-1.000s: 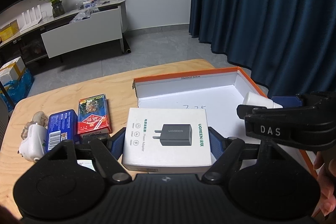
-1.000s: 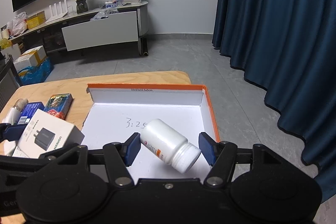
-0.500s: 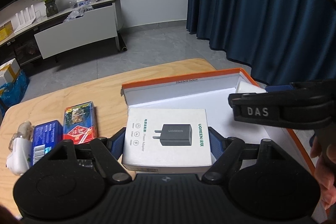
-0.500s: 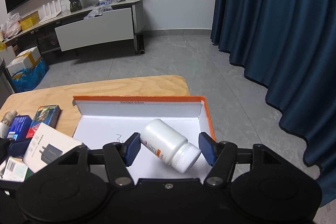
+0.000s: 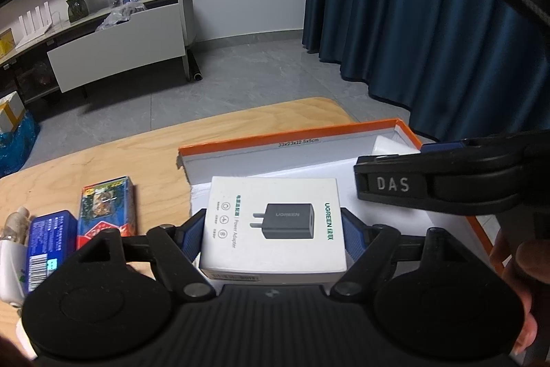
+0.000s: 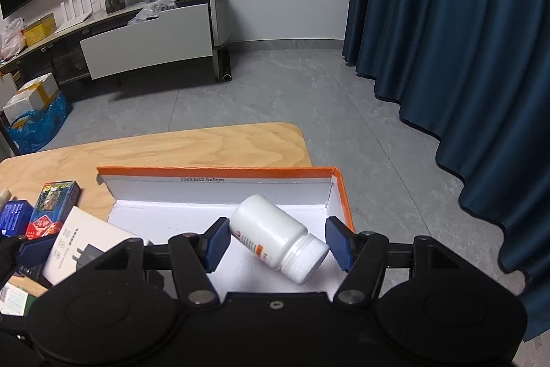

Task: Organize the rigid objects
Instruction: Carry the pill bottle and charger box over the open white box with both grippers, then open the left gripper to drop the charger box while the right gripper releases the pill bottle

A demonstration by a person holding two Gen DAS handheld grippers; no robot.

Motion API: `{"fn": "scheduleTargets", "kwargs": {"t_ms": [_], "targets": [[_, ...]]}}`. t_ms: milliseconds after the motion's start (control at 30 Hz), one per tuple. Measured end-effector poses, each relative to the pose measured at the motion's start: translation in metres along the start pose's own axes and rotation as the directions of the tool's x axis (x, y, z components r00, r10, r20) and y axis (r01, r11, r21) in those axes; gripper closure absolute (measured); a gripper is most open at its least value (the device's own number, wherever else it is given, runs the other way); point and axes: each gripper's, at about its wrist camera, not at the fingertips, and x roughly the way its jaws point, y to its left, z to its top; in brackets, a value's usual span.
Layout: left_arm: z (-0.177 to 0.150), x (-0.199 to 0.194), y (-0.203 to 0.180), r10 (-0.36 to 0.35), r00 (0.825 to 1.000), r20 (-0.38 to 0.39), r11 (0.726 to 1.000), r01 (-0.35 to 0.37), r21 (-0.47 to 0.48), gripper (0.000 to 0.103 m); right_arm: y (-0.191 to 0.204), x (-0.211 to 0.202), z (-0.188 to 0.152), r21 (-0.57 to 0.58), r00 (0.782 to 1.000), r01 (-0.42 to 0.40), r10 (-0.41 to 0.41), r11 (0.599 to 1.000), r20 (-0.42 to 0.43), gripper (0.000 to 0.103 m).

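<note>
White power-adapter box (image 5: 273, 226), seen from the left wrist, lies flat between the blue pads (image 5: 192, 238) of the left gripper (image 5: 273, 238), which is clamped on its two long sides; the printed face with the black plug picture is turned up. Held box overlaps the near left corner of the orange-rimmed white tray (image 5: 288, 135) on the wooden table (image 5: 165, 147). Left of it on the table lie a red-and-green carton (image 5: 106, 208), a blue packet (image 5: 48, 246) and a pale bottle (image 5: 13, 229) at the frame's edge. Black arm of the right gripper (image 5: 447, 181) crosses the tray's right side, with part of a hand (image 5: 526, 281) below it.

From the right wrist, the white pill bottle (image 6: 278, 238) sits slantwise between the pads (image 6: 216, 241) of the right gripper (image 6: 280, 245), base toward the left pad, ribbed cap (image 6: 306, 258) toward the right one; both pads close on it. Bottle hangs over the tray's (image 6: 220, 172) white floor, near its right wall. At the left, the adapter box (image 6: 86, 245) in the left gripper reaches over the tray's left edge, beside the carton (image 6: 51, 207) and the blue packet (image 6: 13, 215)
</note>
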Motion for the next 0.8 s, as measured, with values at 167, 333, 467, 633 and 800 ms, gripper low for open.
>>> {"fn": "scheduleTargets", "kwargs": {"t_ms": [167,333,467,633,800], "targets": [[0.004,0.008,-0.004,-0.018,1.0,-0.005,1.0,0.018,-0.016,0.024,-0.003,0.007,0.003,0.01,1.0,0.008,-0.008,1.0,-0.001,0.028],[0.007,0.011,-0.01,-0.056,0.998,-0.015,0.998,0.056,-0.031,0.023,-0.006,0.006,0.003,0.013,1.0,0.002,-0.002,1.0,0.009,0.029],[0.007,0.005,-0.01,-0.062,0.998,-0.008,0.998,0.062,-0.026,0.02,-0.007,-0.003,0.002,0.015,1.0,0.007,-0.007,1.0,0.024,0.028],[0.004,-0.009,-0.008,-0.046,0.999,0.002,0.999,0.046,-0.028,0.014,-0.008,-0.023,-0.001,0.026,0.999,0.009,-0.011,1.0,0.051,0.027],[-0.003,-0.024,-0.002,-0.017,1.0,-0.003,0.999,0.017,-0.039,0.013,-0.011,-0.041,-0.012,0.051,0.998,0.017,-0.02,0.999,0.056,0.025]]}}
